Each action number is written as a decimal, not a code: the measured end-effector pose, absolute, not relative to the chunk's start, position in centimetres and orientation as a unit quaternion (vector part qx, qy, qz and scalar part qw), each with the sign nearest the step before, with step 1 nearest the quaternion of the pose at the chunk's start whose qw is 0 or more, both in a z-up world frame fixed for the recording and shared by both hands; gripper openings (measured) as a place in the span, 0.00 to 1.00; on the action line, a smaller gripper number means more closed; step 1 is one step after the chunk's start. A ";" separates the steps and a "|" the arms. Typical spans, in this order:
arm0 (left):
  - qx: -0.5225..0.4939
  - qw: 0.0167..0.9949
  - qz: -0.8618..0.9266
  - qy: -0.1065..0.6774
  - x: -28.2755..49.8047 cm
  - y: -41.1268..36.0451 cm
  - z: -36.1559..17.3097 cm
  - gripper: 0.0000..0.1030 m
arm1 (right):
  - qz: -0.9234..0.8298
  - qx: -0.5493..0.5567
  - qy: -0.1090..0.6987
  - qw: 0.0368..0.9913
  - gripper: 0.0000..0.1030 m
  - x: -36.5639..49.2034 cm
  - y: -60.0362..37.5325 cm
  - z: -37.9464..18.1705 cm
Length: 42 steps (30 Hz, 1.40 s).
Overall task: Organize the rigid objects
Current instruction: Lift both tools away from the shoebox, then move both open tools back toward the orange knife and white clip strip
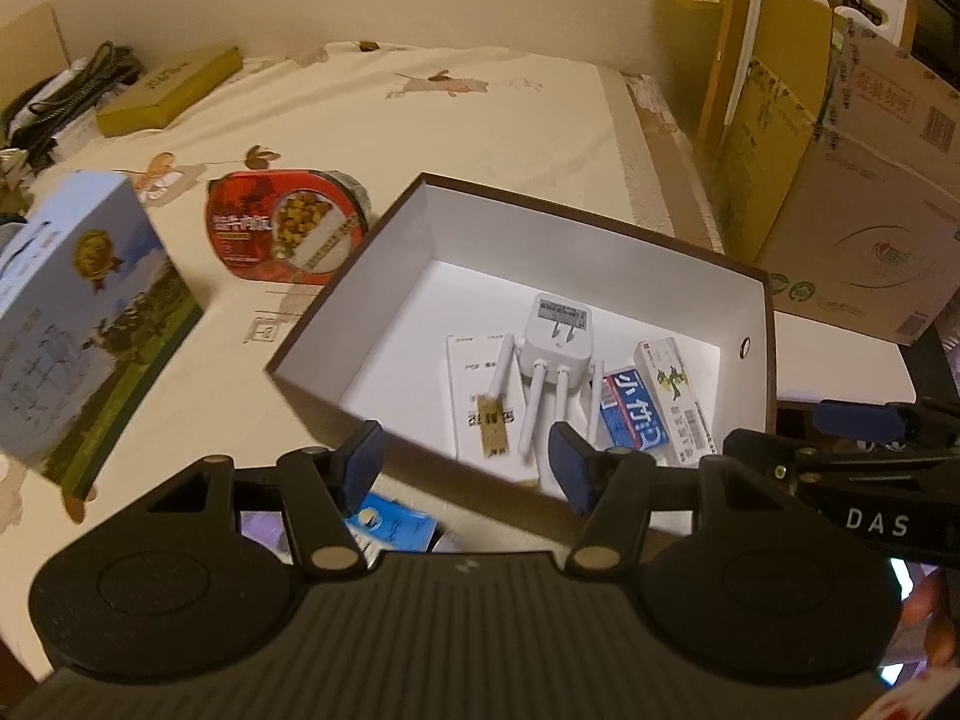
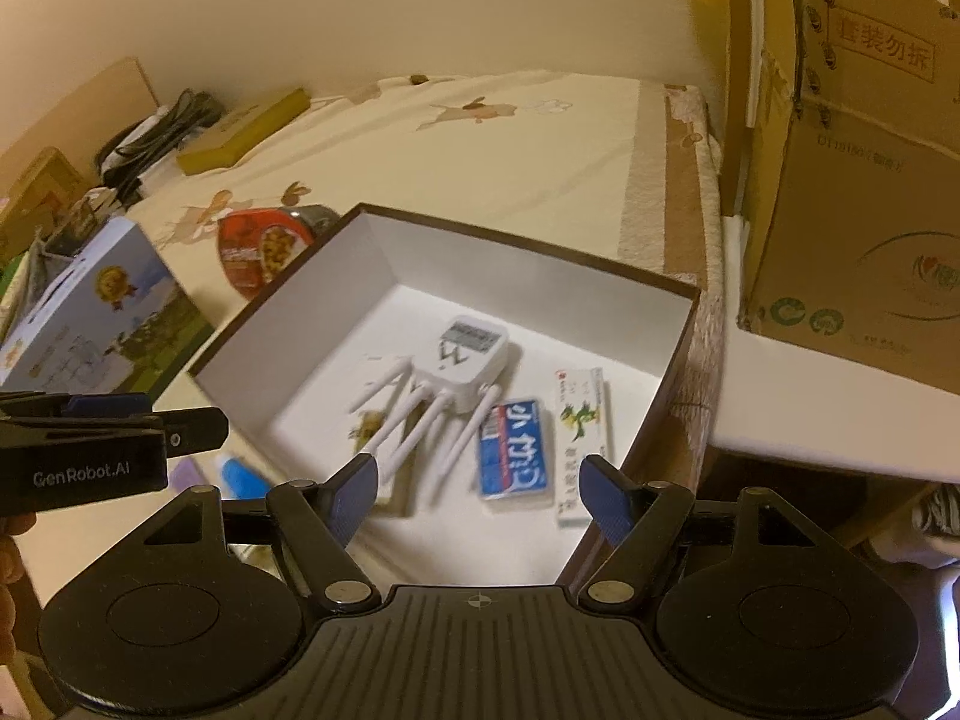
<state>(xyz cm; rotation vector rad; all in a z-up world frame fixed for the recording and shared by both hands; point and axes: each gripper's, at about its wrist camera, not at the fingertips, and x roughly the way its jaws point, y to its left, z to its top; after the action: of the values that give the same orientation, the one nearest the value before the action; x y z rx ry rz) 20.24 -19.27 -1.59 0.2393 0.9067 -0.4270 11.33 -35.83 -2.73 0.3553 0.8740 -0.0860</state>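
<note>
Rigid objects for sorting sit partly inside and partly outside the open storage box (image 1: 540, 252), a brown-walled, white-lined carton on the cloth-covered table (image 1: 480, 120); it looks stiff but light, likely to slide on the cloth if nudged, and is best taken by its rim with both tools. Left of it stands the blue milk carton box (image 1: 78, 324), the bulkiest loose item, probably too wide for a single pinch across its face, so a narrow edge or a two-handed hold seems wiser. Just beyond the box's far left corner lies the red instant rice bowl (image 1: 282, 228), whose film lid looks slick and soft, so its firmer rim is the better place to take hold. Inside the box, from left to right, lie a flat white carton (image 1: 474, 396), a white plug-in router (image 1: 555, 342) with thin antennas overlapping it, a blue medicine box (image 1: 636, 414) and a white-green medicine box (image 1: 672, 396). The router's body is hard and smooth; its antennas look fragile and should not be pinched. The left gripper (image 1: 468, 462) hangs over the box's near wall, jaws wide apart with nothing between them. The right gripper (image 2: 480, 495) hovers over the near right corner, likewise parted and empty.
</note>
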 end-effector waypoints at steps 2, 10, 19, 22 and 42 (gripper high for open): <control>0.109 0.873 -0.197 0.432 19.3 -18.5 -1.1 0.55 | -0.038 0.169 0.421 0.890 0.69 10.8 -35.3 -2.4; 0.084 0.880 -0.170 0.435 15.3 -15.2 0.5 0.55 | -0.017 0.159 0.423 0.892 0.69 8.0 -32.9 -0.9; 0.067 0.883 -0.141 0.444 11.0 -11.8 1.3 0.55 | 0.027 0.128 0.428 0.894 0.69 5.0 -29.1 0.3; 0.065 0.885 -0.132 0.441 9.8 -10.7 1.8 0.55 | 0.036 0.118 0.426 0.896 0.69 4.1 -28.0 0.7; 0.041 0.895 -0.085 0.436 3.3 -4.2 3.0 0.55 | 0.072 0.097 0.420 0.899 0.69 -0.6 -24.5 1.8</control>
<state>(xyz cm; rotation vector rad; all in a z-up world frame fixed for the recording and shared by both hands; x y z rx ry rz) 3.27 -4.16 3.05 0.0847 0.9033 -0.1769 -0.61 -24.46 1.76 0.2003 0.8695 0.1485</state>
